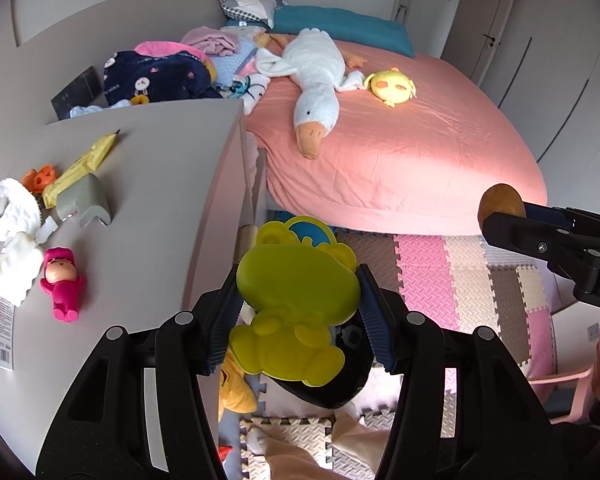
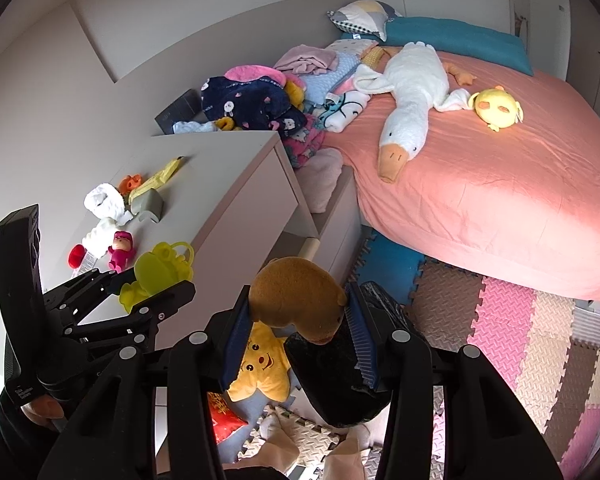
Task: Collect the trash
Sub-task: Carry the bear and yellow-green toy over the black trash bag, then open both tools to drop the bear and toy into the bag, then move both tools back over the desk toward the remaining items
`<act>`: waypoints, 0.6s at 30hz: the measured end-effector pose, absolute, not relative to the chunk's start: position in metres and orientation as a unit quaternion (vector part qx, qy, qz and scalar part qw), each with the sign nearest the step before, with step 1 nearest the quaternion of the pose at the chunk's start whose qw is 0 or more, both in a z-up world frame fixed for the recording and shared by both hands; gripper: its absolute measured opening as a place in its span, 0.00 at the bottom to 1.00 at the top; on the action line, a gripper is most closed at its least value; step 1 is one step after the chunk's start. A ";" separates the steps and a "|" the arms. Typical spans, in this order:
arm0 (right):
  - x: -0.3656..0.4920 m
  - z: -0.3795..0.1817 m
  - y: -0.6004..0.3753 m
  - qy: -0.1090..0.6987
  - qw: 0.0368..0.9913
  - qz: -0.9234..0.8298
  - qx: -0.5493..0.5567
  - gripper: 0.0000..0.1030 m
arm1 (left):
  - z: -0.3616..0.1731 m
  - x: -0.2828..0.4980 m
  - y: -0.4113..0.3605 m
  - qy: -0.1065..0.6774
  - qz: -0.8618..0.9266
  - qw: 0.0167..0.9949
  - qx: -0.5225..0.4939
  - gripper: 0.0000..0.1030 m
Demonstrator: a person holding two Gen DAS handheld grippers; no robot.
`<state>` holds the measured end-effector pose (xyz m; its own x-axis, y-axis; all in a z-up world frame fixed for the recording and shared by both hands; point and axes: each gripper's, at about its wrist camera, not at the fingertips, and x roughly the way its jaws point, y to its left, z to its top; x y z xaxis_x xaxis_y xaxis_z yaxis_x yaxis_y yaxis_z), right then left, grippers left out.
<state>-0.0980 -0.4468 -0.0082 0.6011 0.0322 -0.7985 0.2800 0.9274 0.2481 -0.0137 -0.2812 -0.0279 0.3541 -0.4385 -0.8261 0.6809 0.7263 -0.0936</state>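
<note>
Left wrist: left tongs (image 1: 298,316) partly open, clamped on yellow bear-shaped plastic toy (image 1: 296,308), hovering above black trash bag (image 1: 340,384) on the floor beside the bench (image 1: 156,184). Carry step; next, release over bag.

Right wrist: right tongs (image 2: 296,328) grip brown plush toy (image 2: 298,300) over same bag (image 2: 336,376); drop likewise.

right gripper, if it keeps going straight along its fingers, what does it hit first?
Most likely the black bag on the floor just below: the right gripper, holding the brown plush toy, points down at its opening. Depth is unclear in the fisheye view; the yellow star plush lies just left of that line.
</note>
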 end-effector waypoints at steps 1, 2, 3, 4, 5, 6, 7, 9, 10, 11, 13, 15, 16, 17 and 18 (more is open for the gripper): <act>-0.099 -0.009 -0.450 0.440 0.877 -0.086 0.174 0.60 | -0.031 -0.013 -0.285 0.460 -0.342 0.807 0.142 0.75; -0.100 -0.008 -0.453 0.437 0.877 -0.096 0.175 0.64 | -0.032 -0.012 -0.288 0.461 -0.335 0.809 0.146 0.95; -0.102 -0.008 -0.456 0.435 0.877 -0.099 0.180 0.64 | -0.032 -0.011 -0.288 0.455 -0.328 0.815 0.145 0.94; -0.103 -0.007 -0.459 0.431 0.877 -0.103 0.184 0.64 | -0.032 -0.011 -0.288 0.454 -0.324 0.817 0.146 0.94; -0.104 -0.006 -0.462 0.428 0.878 -0.108 0.186 0.64 | -0.031 -0.009 -0.288 0.455 -0.325 0.816 0.145 0.94; -0.106 -0.005 -0.464 0.426 0.878 -0.112 0.186 0.64 | -0.031 -0.008 -0.288 0.455 -0.323 0.817 0.143 0.94; -0.106 -0.005 -0.464 0.424 0.879 -0.114 0.186 0.64 | -0.030 -0.007 -0.287 0.453 -0.321 0.819 0.143 0.94; -0.107 -0.004 -0.464 0.420 0.881 -0.116 0.185 0.64 | -0.029 -0.007 -0.285 0.452 -0.321 0.820 0.142 0.94; -0.107 -0.003 -0.464 0.419 0.881 -0.115 0.186 0.64 | -0.028 -0.006 -0.284 0.451 -0.320 0.822 0.141 0.94; -0.106 -0.004 -0.464 0.419 0.881 -0.113 0.188 0.64 | -0.027 -0.006 -0.284 0.450 -0.319 0.822 0.140 0.94; -0.105 -0.004 -0.461 0.420 0.881 -0.110 0.188 0.64 | -0.027 -0.006 -0.283 0.450 -0.318 0.823 0.139 0.94; -0.102 -0.005 -0.459 0.421 0.881 -0.106 0.187 0.64 | -0.028 -0.005 -0.281 0.451 -0.316 0.823 0.139 0.94; -0.101 -0.005 -0.457 0.422 0.881 -0.103 0.187 0.64 | -0.028 -0.005 -0.280 0.452 -0.315 0.823 0.138 0.94; -0.100 -0.005 -0.456 0.423 0.881 -0.101 0.186 0.64 | -0.029 -0.004 -0.278 0.453 -0.313 0.823 0.137 0.94; -0.098 -0.005 -0.454 0.423 0.881 -0.099 0.186 0.64 | -0.030 -0.003 -0.277 0.455 -0.312 0.823 0.136 0.94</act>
